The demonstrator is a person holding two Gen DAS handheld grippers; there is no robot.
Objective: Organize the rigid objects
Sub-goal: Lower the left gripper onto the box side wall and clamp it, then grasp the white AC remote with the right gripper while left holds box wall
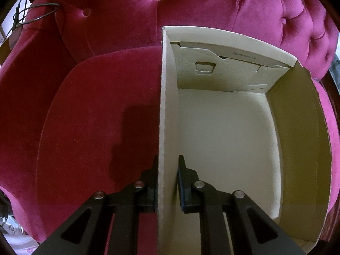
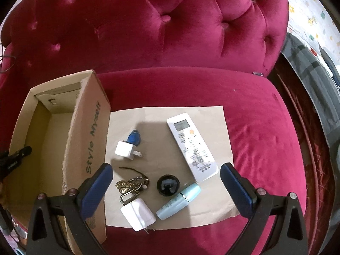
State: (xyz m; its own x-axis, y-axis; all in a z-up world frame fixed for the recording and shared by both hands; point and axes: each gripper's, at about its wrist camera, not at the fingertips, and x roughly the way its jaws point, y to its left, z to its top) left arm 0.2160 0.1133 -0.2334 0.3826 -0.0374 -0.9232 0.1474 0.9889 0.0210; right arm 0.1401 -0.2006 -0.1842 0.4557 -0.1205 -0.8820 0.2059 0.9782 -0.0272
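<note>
Your left gripper (image 1: 167, 182) is clamped on the left wall of the cardboard box (image 1: 167, 110), one finger outside against the seat and one inside. The box sits open-topped on the magenta velvet armchair (image 1: 95, 110), and its pale floor shows nothing lying on it in the left wrist view.

Your right gripper (image 2: 166, 182) hangs with its jaws spread wide and nothing between the pads, above a sheet of brown paper (image 2: 212, 212) spread on the seat cushion just beside the box. On that paper, taking the black ball (image 2: 167, 185) as the centre of the clock: the white remote control (image 2: 192, 146) runs from 12 toward 2, face up. The pale blue tube (image 2: 179, 200) lies at 4, touching the ball's edge or nearly so. A larger white charger plug (image 2: 138, 213) sits at 7, prongs toward you. The bunch of keys (image 2: 131, 186) lies at 9, just above that plug. A smaller white charger plug (image 2: 125, 149) is at 10, with a blue key fob (image 2: 133, 137) touching its far side.
</note>
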